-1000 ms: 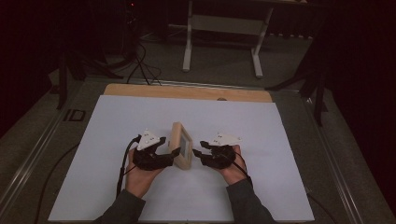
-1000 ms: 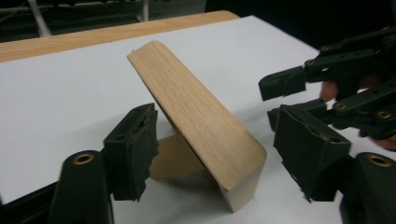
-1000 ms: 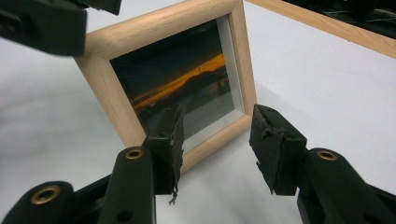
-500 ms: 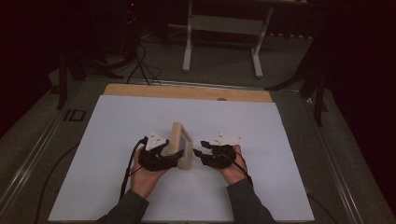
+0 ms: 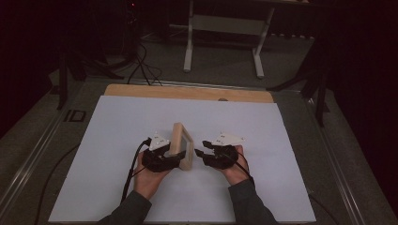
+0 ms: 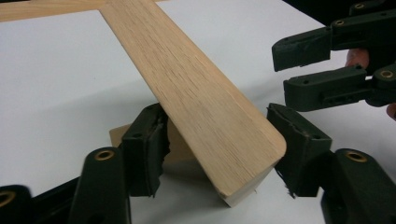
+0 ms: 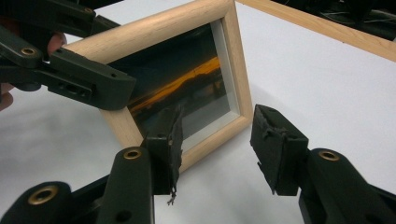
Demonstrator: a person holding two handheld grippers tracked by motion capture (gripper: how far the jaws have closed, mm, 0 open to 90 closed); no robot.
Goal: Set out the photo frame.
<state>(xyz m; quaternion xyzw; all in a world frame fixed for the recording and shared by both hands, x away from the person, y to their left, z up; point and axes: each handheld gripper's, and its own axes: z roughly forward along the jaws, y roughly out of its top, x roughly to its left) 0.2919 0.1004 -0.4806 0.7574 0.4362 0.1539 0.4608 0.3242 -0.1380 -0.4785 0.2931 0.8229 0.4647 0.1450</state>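
Note:
A light wooden picture frame [image 5: 180,143] stands on edge in the middle of the white table, with its dark pictured front [image 7: 187,88] toward my right hand. My left gripper [image 5: 179,161] straddles the frame's near end. Its jaws have just been closing, and the pads [image 6: 149,140] now touch both sides of the frame's top edge [image 6: 196,88]. My right gripper [image 5: 199,152] hovers just right of the frame, open. Its fingertips [image 7: 275,144] sit near the front's lower corner with nothing between them. It also shows as the right gripper [image 6: 282,70] past the frame.
White sheet [image 5: 263,136] covers the table, with a bare wooden strip [image 5: 187,92] along the far edge. Beyond it are a stand's metal legs [image 5: 223,42] and cables on the dark floor. A cable [image 5: 129,180] trails from the left gripper.
My left hand has shifted slightly right, bringing its jaws around the frame's near end. The frame and the right hand have stayed where they were.

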